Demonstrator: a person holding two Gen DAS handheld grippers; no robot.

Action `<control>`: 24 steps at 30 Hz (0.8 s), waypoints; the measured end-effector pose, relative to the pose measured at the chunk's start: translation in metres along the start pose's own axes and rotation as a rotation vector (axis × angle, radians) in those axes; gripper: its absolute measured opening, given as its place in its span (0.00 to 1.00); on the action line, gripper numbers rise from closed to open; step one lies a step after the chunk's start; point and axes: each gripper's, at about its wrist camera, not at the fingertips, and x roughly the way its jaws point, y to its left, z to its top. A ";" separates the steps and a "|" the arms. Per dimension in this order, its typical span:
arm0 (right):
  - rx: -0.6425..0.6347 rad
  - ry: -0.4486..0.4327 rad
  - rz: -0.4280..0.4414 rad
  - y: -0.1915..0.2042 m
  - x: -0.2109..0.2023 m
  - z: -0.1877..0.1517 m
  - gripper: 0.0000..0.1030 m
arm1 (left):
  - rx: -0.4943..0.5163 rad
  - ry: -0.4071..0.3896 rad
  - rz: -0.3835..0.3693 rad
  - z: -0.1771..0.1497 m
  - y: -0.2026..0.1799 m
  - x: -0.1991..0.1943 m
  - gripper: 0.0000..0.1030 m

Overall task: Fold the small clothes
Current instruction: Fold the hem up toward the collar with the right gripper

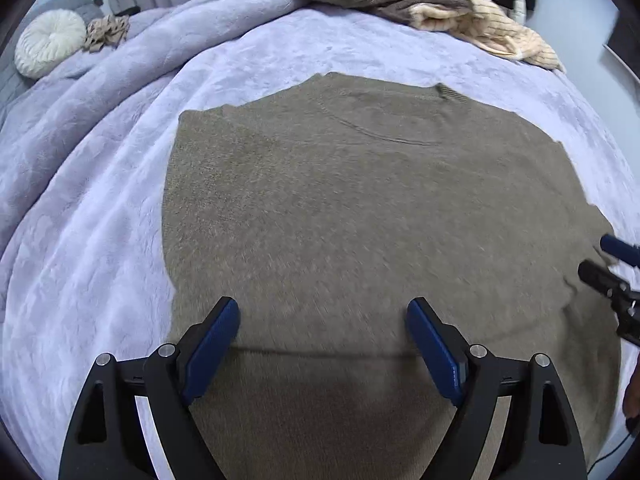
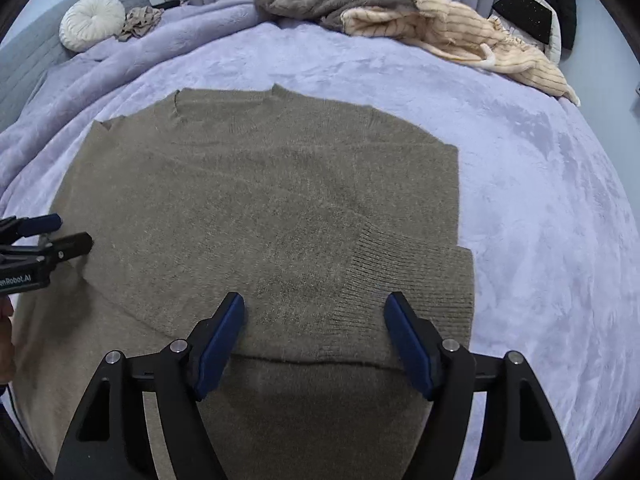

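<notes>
Blanket (image 2: 540, 200) served as folding surface. Brown sweater (image 2: 260, 200) lay flat on it, sleeves folded inward, cuff (image 2: 420, 280) on top. Left gripper (image 1: 322, 320) and right gripper (image 2: 314, 314) hovered over it, jaws spread, empty, likely for next fold.

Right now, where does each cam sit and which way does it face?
Left wrist: on the left gripper, tilted steeply down at the brown sweater on the lavender blanket; own fingers open, right gripper at the right edge.
Right wrist: on the right gripper, same downward tilt over the folded-in ribbed cuff; fingers open, left gripper at the left edge.
Shared: sweater, blanket, clothes pile, round white cushion.
</notes>
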 end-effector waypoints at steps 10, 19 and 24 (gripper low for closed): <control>0.006 0.050 -0.039 0.024 -0.002 -0.055 0.75 | 0.016 0.044 0.008 -0.055 -0.003 0.000 0.85; -0.047 0.040 -0.072 0.042 -0.023 -0.093 0.78 | 0.062 0.051 0.026 -0.106 -0.003 -0.023 0.85; -0.077 0.030 -0.065 0.040 -0.049 -0.130 0.79 | 0.099 0.038 0.020 -0.145 0.000 -0.057 0.85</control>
